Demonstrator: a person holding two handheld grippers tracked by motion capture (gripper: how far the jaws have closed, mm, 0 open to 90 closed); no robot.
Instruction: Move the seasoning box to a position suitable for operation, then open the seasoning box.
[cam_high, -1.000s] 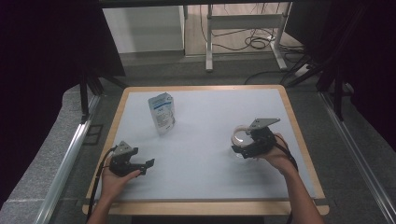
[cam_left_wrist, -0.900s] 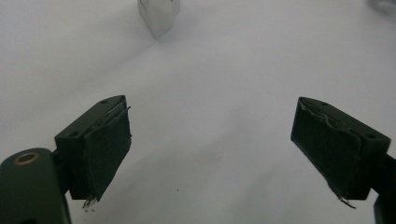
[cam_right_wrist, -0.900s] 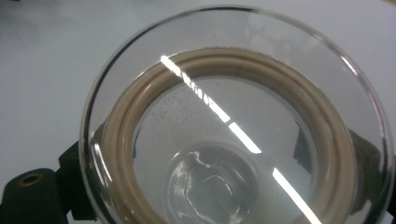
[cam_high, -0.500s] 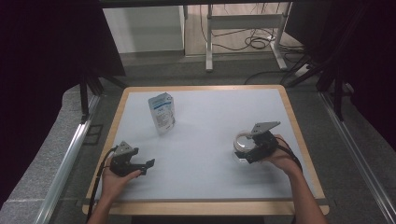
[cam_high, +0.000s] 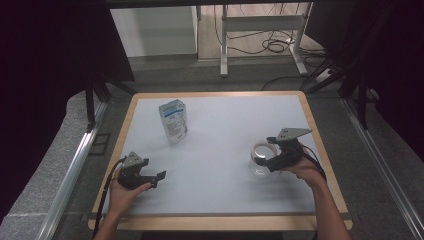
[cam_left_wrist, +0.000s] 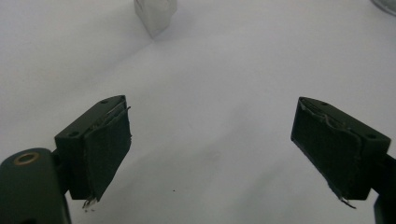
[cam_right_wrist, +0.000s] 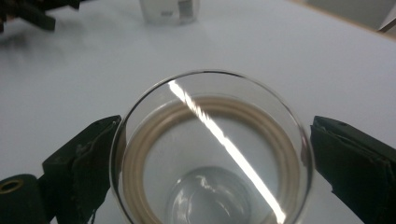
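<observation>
A clear glass (cam_high: 260, 156) with a beige ring inside stands at the right of the white table top (cam_high: 225, 130). My right gripper (cam_high: 270, 160) is shut on it. In the right gripper view the glass (cam_right_wrist: 210, 154) sits between the two jaws of that gripper (cam_right_wrist: 215, 140), which press on its rim from either side. My left gripper (cam_high: 156, 177) rests low at the front left. Its jaws are open with nothing between them, and bare table shows under the left gripper (cam_left_wrist: 210, 135). A white and blue pouch (cam_high: 173, 121) stands upright at the back left.
The table has a wooden rim (cam_high: 220, 222). The pouch (cam_left_wrist: 154, 14) lies ahead of the left gripper. In the right gripper view the pouch (cam_right_wrist: 170, 11) stands far off, with the left gripper (cam_right_wrist: 28, 14) at the top left. Cables and a metal stand are on the floor behind.
My right gripper has moved a little toward the near edge, with the glass moving between its jaws. The left gripper and the pouch have stayed put.
</observation>
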